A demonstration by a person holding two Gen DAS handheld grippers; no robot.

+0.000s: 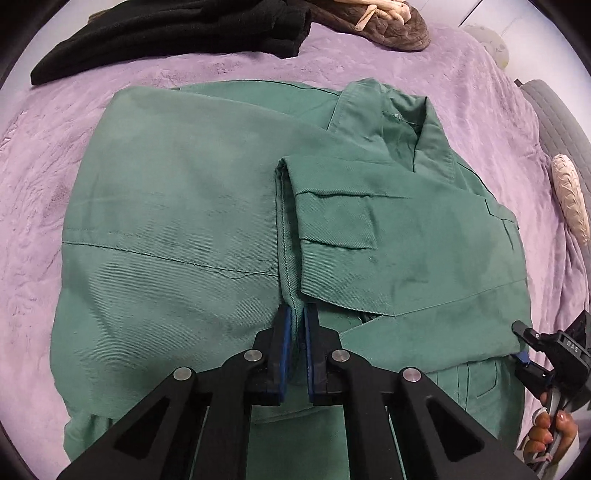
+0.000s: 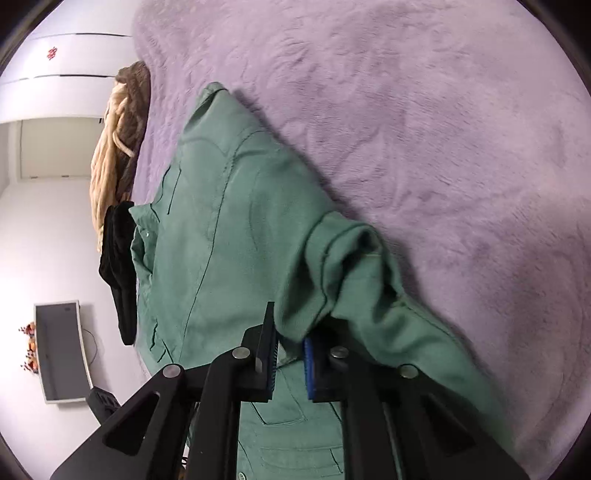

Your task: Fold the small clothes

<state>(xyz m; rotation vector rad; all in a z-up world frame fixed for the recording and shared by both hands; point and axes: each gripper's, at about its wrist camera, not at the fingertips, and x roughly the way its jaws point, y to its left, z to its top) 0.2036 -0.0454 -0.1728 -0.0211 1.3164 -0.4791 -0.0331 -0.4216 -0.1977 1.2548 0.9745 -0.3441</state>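
Note:
A green jacket [image 1: 207, 206] lies partly folded on the purple blanket [image 1: 480, 110], collar at the far right and a sleeve with a flap pocket laid across its middle. My left gripper [image 1: 298, 314] is shut on a ridge of the jacket's cloth beside that sleeve, near the front. In the right wrist view the green jacket [image 2: 221, 229] is bunched at its near edge, and my right gripper [image 2: 291, 356] is shut on that bunch, which is lifted slightly off the blanket [image 2: 443, 129]. The right gripper [image 1: 521, 343] also shows at the jacket's right corner, held by a hand [image 1: 550, 435].
A black garment [image 1: 166, 33] and a brown-and-cream garment [image 1: 388, 22] lie at the blanket's far edge. A cream cushion [image 1: 570, 199] sits at the right. Beyond the bed are a wall, a monitor [image 2: 62, 350] and a dark chair [image 2: 101, 402].

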